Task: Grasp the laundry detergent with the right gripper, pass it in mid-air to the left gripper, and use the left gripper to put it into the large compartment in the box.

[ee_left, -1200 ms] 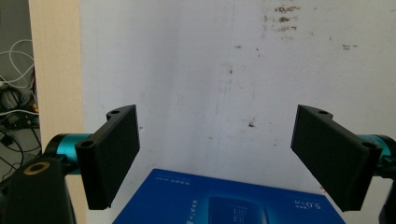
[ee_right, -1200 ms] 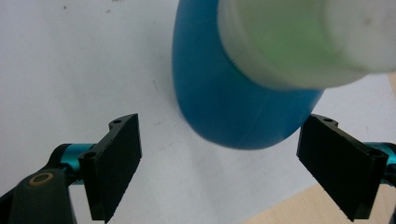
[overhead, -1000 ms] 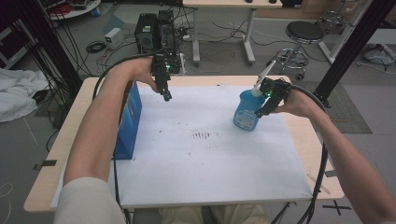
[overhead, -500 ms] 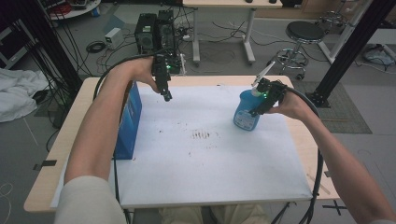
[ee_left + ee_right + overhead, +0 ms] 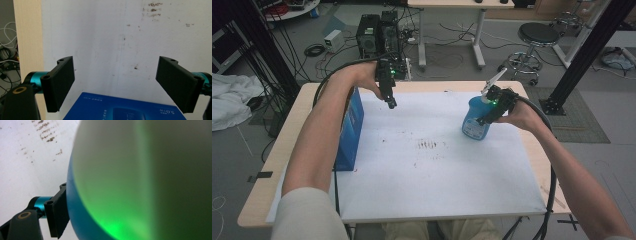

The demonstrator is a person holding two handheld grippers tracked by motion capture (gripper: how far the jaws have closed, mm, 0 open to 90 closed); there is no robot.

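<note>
While the right hand (image 5: 518, 114) reaches in from the table's right edge with its forearm running diagonally up from the lower right, the right gripper (image 5: 493, 109) grips a blue bottle (image 5: 475, 120) that stands upright on the white sheet (image 5: 437, 190), right of middle and toward the far side. In the right gripper view a black jaw presses against the bottle's (image 5: 140, 182) curved wall, which glows green close to the lens. The left arm stretches straight forward along the table's left side, wrist bent so the left gripper (image 5: 389, 97) points down above the sheet's far left part. Its jaws stand wide apart with nothing between them; in the left gripper view the stained sheet (image 5: 112, 37) lies beyond them. A blue box (image 5: 351, 130) stands on edge just beside the left forearm.
</note>
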